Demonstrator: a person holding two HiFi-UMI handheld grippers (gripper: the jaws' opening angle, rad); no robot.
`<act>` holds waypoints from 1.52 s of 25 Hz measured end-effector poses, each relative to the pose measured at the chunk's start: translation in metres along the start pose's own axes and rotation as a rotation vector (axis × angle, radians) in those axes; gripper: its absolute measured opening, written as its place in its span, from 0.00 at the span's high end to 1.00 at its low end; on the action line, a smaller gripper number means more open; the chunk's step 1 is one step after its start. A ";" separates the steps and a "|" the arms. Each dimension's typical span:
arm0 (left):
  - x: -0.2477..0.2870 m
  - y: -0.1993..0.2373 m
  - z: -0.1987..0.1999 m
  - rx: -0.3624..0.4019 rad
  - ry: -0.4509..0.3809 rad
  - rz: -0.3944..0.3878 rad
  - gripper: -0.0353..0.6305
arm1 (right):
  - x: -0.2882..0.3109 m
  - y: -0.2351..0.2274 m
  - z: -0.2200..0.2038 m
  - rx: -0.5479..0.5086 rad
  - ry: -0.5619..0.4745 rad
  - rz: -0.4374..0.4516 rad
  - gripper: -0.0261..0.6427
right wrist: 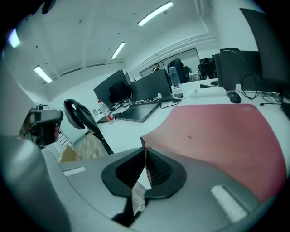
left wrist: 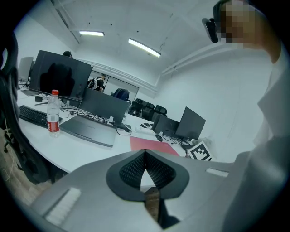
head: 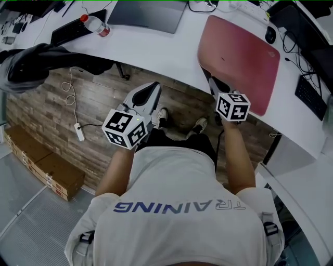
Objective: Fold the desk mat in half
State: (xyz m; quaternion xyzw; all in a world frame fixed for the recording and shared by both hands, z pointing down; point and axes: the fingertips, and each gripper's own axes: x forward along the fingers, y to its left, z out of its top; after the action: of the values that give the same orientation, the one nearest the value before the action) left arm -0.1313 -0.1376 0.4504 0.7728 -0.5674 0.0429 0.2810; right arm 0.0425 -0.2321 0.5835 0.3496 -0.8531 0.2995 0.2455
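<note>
The red desk mat (head: 244,60) lies on the white desk (head: 156,52) at the right in the head view. My right gripper (head: 211,81) is shut on the mat's near left corner, which curls up off the desk edge. In the right gripper view the thin corner stands pinched between the jaws of the right gripper (right wrist: 144,152), and the mat (right wrist: 217,131) spreads away behind. My left gripper (head: 155,89) hangs over the floor just short of the desk edge, left of the mat. Its jaws are shut with nothing in them, as the left gripper (left wrist: 145,152) shows; the mat (left wrist: 152,145) lies beyond.
A closed laptop (head: 148,15), a water bottle (head: 96,26) and a keyboard (head: 78,31) sit on the desk left of the mat. A mouse (head: 270,35) lies at its far right. A black chair (head: 36,62) and cardboard boxes (head: 41,166) stand at the left.
</note>
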 end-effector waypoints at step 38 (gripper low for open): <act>0.045 -0.084 0.010 0.108 0.041 -0.177 0.95 | -0.096 -0.086 0.001 0.114 -0.185 -0.244 0.92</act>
State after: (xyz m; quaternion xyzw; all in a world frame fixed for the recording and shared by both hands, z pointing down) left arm -0.0419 -0.1642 0.4267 0.8330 -0.4878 0.0643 0.2530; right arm 0.1669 -0.2392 0.5519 0.4898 -0.8050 0.2820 0.1802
